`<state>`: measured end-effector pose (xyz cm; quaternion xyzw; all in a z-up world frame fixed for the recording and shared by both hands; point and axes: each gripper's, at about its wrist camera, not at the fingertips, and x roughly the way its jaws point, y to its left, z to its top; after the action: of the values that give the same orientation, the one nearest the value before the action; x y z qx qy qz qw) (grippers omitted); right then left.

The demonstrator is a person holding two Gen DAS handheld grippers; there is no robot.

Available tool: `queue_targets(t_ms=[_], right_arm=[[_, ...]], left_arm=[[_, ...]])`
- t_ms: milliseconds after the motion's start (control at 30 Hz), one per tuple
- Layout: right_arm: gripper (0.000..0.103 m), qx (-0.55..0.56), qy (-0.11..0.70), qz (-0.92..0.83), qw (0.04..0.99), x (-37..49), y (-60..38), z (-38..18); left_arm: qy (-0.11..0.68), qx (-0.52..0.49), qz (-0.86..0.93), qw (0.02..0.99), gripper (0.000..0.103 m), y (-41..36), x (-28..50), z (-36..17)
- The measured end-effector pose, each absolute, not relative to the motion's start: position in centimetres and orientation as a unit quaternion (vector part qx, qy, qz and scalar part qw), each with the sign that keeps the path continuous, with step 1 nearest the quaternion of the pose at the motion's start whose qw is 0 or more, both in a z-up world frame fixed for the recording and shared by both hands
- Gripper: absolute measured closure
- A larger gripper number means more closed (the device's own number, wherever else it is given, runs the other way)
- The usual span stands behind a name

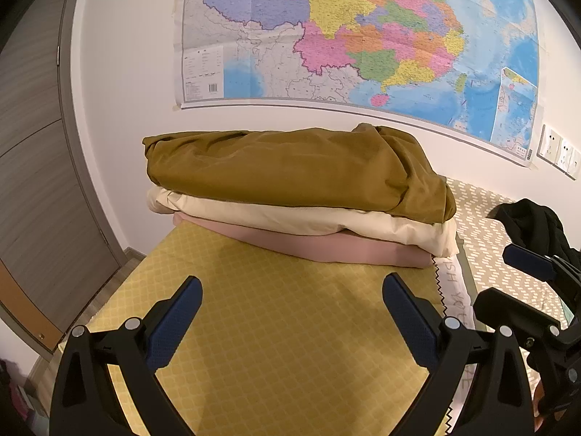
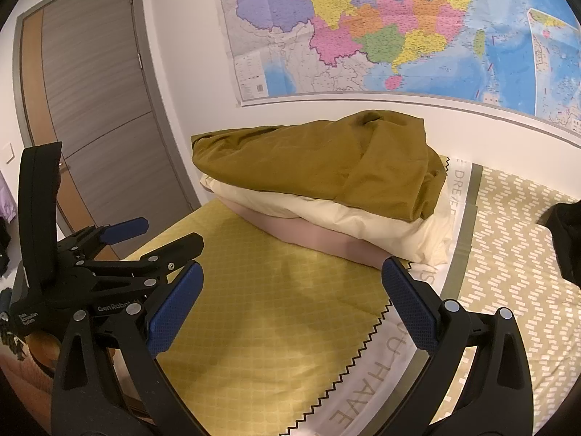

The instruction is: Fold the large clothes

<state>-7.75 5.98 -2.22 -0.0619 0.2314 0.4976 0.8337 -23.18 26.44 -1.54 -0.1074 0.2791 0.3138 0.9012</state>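
A stack of folded clothes lies at the far end of the bed against the wall: an olive-brown garment [image 1: 290, 167] [image 2: 319, 167] on top, a cream one [image 1: 308, 218] [image 2: 363, 218] under it, a pink one [image 1: 326, 247] [image 2: 308, 236] at the bottom. A black garment [image 1: 533, 225] [image 2: 566, 239] lies unfolded to the right. My left gripper [image 1: 292, 305] is open over the yellow cover, short of the stack, holding nothing. My right gripper [image 2: 292, 290] is also open and empty, just right of the left one, which shows at its left [image 2: 120, 236].
The bed has a yellow diamond-pattern cover [image 1: 272, 327] [image 2: 254, 309] and a patterned beige sheet [image 1: 490, 247] [image 2: 508, 254] to the right. A large map [image 1: 363, 36] hangs on the wall. A grey door [image 1: 32, 181] [image 2: 90, 109] stands at the left.
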Motion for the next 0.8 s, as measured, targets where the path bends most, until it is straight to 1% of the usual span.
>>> queue_targets(t_ms=[800], right_arm=[[0.006,-0.056,0.228,0.498,0.835,-8.07,5.98,-2.13]], left_arm=[[0.275,-0.107,0.313,0.903,0.007,26.16,-23.21,-1.41]])
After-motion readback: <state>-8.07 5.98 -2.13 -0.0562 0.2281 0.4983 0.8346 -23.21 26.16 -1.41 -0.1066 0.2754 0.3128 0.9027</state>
